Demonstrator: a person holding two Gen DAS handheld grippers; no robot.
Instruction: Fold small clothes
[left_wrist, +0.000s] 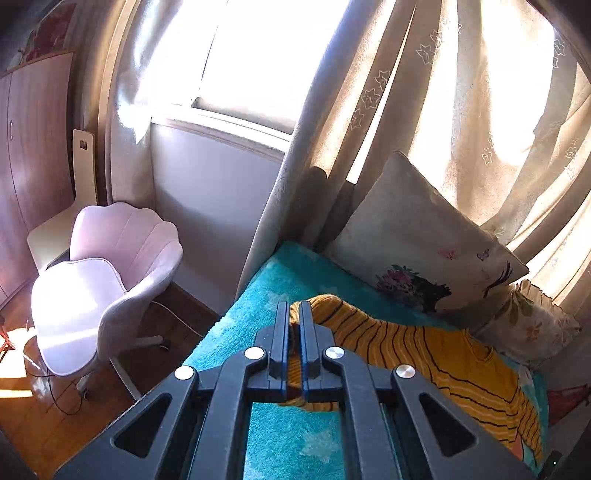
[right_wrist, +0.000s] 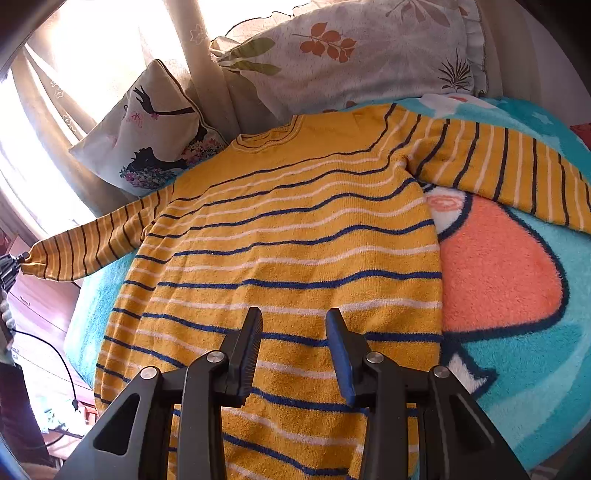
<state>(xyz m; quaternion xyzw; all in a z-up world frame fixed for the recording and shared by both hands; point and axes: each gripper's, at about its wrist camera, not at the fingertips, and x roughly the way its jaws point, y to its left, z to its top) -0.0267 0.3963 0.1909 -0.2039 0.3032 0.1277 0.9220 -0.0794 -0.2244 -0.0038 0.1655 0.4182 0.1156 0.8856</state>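
One sleeve (right_wrist: 85, 243) is being pinched by the left claw (left_wrist: 294, 325) at frame left, right claw (right_wrist: 293, 354) gaping empty over the sweater (right_wrist: 295, 229) (folding barely begun).

Yellow striped sweater (right_wrist: 295, 229) lies flat, front up — one cuff lifted (sleeves outspread).

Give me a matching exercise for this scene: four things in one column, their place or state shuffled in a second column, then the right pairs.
Things
1. yellow striped knit sweater
2. left gripper
3. right gripper
4. pink shell-backed swivel chair

States
A. jaws apart, above the sweater's body
B. on the wooden floor beside the bed
C. spread flat on the turquoise fleece blanket
D. shut on the sweater's sleeve cuff

Pairs: 1-C, 2-D, 3-A, 4-B
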